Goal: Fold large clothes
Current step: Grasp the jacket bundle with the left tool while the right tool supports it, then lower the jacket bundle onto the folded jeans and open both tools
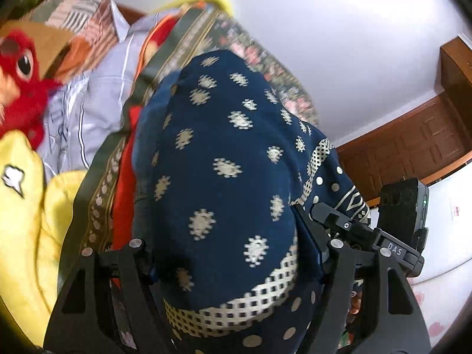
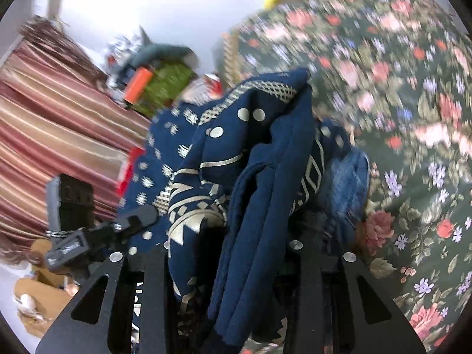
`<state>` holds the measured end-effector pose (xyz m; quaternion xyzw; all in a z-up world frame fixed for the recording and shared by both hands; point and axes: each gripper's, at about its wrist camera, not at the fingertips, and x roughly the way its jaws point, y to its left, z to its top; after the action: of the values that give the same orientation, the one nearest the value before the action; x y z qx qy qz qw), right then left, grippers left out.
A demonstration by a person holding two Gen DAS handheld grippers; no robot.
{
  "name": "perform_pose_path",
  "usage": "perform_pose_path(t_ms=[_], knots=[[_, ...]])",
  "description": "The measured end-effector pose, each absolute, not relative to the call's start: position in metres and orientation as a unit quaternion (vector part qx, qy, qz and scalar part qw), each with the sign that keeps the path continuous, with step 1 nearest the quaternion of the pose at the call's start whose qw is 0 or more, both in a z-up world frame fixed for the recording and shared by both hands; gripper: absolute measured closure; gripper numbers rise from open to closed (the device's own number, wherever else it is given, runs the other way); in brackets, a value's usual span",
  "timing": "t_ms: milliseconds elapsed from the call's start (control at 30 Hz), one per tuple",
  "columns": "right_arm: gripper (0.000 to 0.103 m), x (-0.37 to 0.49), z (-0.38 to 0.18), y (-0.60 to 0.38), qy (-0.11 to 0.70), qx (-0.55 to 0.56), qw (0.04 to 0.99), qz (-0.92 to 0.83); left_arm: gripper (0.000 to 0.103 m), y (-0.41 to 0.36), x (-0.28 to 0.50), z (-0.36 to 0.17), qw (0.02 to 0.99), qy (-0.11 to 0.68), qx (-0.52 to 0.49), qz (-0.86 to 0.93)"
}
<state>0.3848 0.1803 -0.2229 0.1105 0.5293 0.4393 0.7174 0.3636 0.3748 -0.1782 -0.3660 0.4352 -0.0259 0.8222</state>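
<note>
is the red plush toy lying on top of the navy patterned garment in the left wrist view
No, the red plush toy lies off to the left beside a white shirt, apart from the navy patterned garment bunched between the left gripper fingers.

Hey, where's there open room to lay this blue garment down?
Little shows. The dark floral cloth, right of the blue garment, lies bare. Left is crowded: red plush, yellow plush, white shirt. Both grippers are full of cloth.
</note>
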Motion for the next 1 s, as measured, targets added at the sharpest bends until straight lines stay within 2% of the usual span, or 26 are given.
perform_pose_path(t_ms=[100,233,600,833,1000], knots=[[0.069,0.382,-0.228,0.179,0.526,0.094,0.723,0.437,0.026,0.373,0.364,-0.192,0.827,0.441,-0.347,-0.02],[0.064,0.37,-0.217,0.172,0.516,0.057,0.742,0.425,0.017,0.358,0.359,-0.175,0.848,0.446,-0.284,0.013],[0.063,0.323,-0.162,0.119,0.434,-0.01,0.819,0.376,0.017,0.311,0.294,-0.109,0.89,0.428,-0.134,0.083],[0.063,0.268,-0.096,0.082,0.342,0.003,0.851,0.399,0.017,0.266,0.235,-0.046,0.923,0.362,-0.097,0.09],[0.063,0.204,-0.046,0.052,0.247,0.014,0.874,0.419,0.017,0.225,0.178,0.007,0.953,0.279,-0.084,0.086]])
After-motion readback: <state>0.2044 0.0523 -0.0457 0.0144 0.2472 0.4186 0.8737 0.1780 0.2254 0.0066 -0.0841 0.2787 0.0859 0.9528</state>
